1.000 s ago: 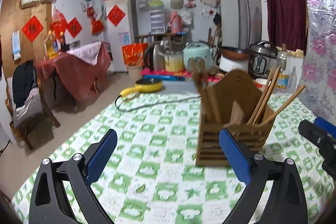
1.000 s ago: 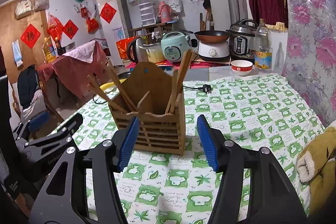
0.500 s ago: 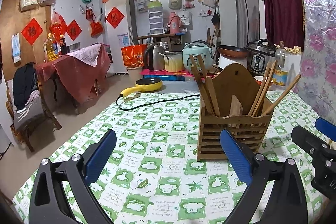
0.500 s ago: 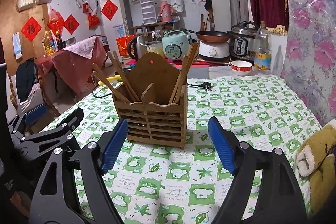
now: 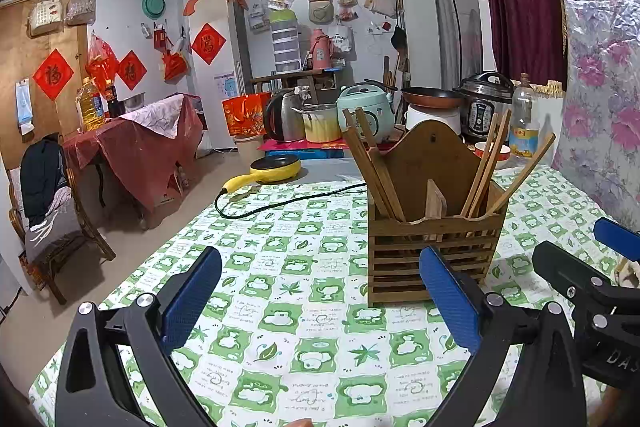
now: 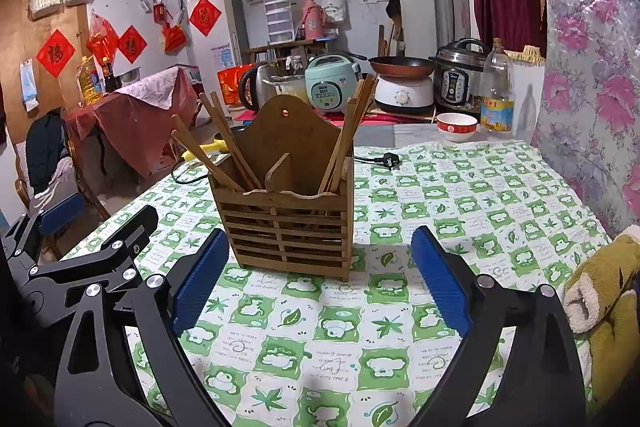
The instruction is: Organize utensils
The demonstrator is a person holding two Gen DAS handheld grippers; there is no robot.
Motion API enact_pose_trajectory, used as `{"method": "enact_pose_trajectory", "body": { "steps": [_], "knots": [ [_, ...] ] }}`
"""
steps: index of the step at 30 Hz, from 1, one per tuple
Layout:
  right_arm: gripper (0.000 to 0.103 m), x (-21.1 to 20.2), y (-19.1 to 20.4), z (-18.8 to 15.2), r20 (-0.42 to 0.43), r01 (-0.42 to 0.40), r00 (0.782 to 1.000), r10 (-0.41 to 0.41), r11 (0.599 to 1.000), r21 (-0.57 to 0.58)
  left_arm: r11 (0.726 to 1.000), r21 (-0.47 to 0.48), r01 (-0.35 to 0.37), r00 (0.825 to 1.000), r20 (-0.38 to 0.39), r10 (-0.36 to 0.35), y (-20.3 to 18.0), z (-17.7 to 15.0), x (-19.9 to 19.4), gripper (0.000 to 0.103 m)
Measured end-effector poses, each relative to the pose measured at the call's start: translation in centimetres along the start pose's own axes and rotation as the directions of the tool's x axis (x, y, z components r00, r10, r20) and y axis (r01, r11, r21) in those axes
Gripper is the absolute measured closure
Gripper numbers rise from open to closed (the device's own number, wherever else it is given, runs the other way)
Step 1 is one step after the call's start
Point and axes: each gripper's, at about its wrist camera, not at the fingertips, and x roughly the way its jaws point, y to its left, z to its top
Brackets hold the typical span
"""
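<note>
A wooden slatted utensil holder (image 5: 432, 251) (image 6: 288, 227) stands upright on the green-and-white checked tablecloth (image 5: 304, 307). It has two compartments split by a divider. Wooden chopsticks (image 5: 372, 167) (image 6: 216, 151) lean in the left compartment, and more chopsticks (image 5: 492, 163) (image 6: 348, 135) lean in the right one. My left gripper (image 5: 320, 303) is open and empty, short of the holder and to its left. My right gripper (image 6: 320, 279) is open and empty, just in front of the holder. Each gripper shows at the edge of the other's view.
A black power cord (image 5: 280, 203) with its plug (image 6: 386, 159) lies on the table behind the holder. A yellow pan (image 5: 272, 169), a red-and-white bowl (image 6: 456, 126), an oil bottle (image 6: 496, 87) and cookers (image 6: 332, 83) stand at the far end. A plush toy (image 6: 604, 307) lies at the right.
Both grippers have drawn back from the holder and opened wider; the right gripper's jaws no longer flank it. The holder stays put.
</note>
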Motion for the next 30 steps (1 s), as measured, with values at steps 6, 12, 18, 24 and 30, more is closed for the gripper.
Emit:
{"method": "enact_pose_trajectory", "body": {
  "steps": [6, 12, 18, 24, 30],
  "knots": [
    [0.011, -0.04, 0.03, -0.03, -0.002, -0.002, 1.0, 0.002, 1.0, 0.001, 1.0, -0.008, -0.001, 1.0, -0.007, 0.001, 0.16, 0.05, 0.21, 0.006],
    [0.01, -0.01, 0.05, -0.06, -0.003, -0.003, 1.0, 0.003, 1.0, 0.004, 1.0, -0.005, -0.002, 1.0, -0.008, 0.002, 0.22, 0.04, 0.21, 0.006],
    [0.008, 0.01, 0.02, -0.07, -0.001, -0.003, 1.0, 0.003, 1.0, 0.007, 1.0, -0.007, -0.001, 1.0, -0.007, 0.001, 0.23, 0.05, 0.22, 0.006],
    [0.008, 0.07, 0.06, -0.25, -0.001, -0.005, 1.0, 0.005, 1.0, 0.014, 1.0, -0.006, -0.001, 1.0, -0.007, 0.001, 0.21, 0.06, 0.2, 0.006],
    [0.008, 0.07, 0.01, -0.22, -0.002, -0.005, 1.0, 0.006, 1.0, 0.014, 1.0, -0.007, -0.001, 1.0, -0.007, 0.001, 0.2, 0.08, 0.2, 0.006]
  ]
}}
